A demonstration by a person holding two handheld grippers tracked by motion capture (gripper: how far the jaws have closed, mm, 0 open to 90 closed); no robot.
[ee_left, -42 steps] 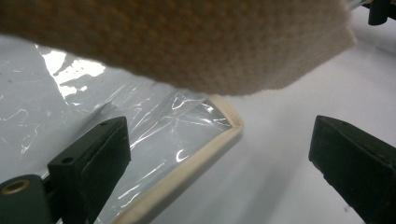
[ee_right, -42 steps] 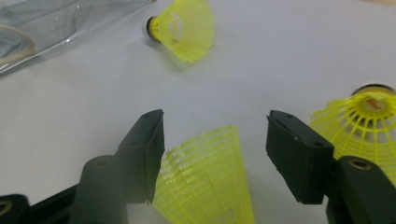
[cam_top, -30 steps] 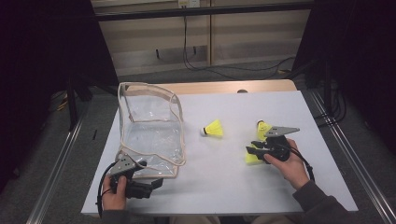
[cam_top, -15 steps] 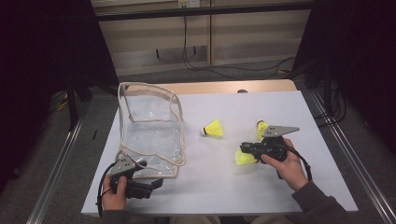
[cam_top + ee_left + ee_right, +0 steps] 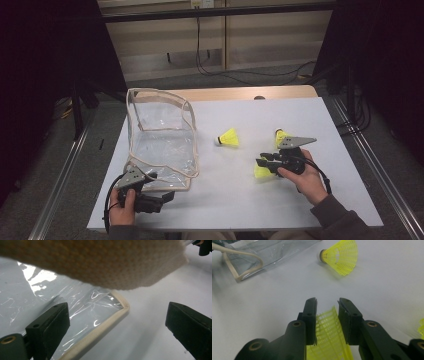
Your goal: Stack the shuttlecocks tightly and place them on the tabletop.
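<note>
My right gripper (image 5: 261,163) lies low over the white table (image 5: 300,115) at the right, shut on the mesh skirt of a yellow shuttlecock (image 5: 261,172). In the right gripper view the skirt (image 5: 328,335) fills the gap between the jaws of the gripper (image 5: 327,302), which have just been opening. A second shuttlecock (image 5: 229,138) lies on its side mid-table. A third (image 5: 280,135) peeks out behind the right gripper. My left gripper (image 5: 167,196) rests open at the near corner of a clear bag (image 5: 162,135). The bag's cream hem (image 5: 107,322) runs between its wide-apart jaws.
The clear bag's cream strap (image 5: 100,262) hangs blurred close above the left gripper (image 5: 118,312). The bag stands open at the table's left. The table's front edge runs just below both hands. Dark floor and metal rails flank the table.
The right gripper has slid a little to the left with the shuttlecock between its jaws. The left gripper and the bag have kept still.
</note>
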